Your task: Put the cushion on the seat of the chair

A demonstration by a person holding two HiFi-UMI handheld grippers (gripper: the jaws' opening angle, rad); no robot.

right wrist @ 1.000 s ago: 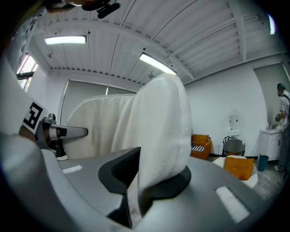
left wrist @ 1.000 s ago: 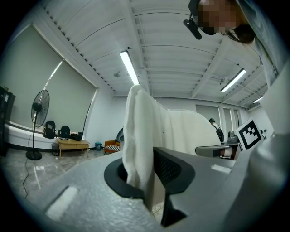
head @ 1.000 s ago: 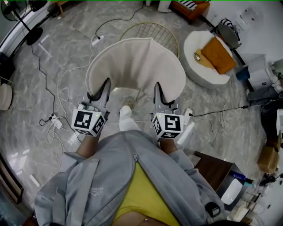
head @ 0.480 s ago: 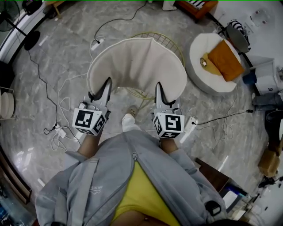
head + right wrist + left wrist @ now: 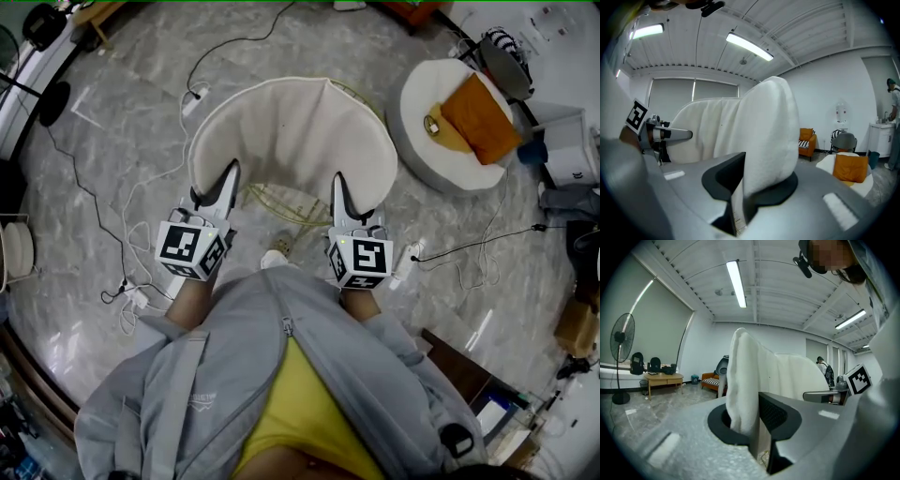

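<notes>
Cream crescent-shaped fabric cushion (image 5: 292, 131) is pinched at its two near corners, with your left gripper (image 5: 232, 171) and right gripper (image 5: 338, 181) each having its fingers clamped nearly shut on the fabric, so it hangs spread wide over the gold wire chair (image 5: 279, 201), ready to lower onto the seat.

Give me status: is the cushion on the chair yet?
Done: the cushion is off the floor, with the left gripper and right gripper each clamping their jaws on its near edge. In hand: it hangs over the wire chair, whose frame shows beneath. Left: lower it onto the seat, then release. I can't tell whether it touches yet.
</notes>
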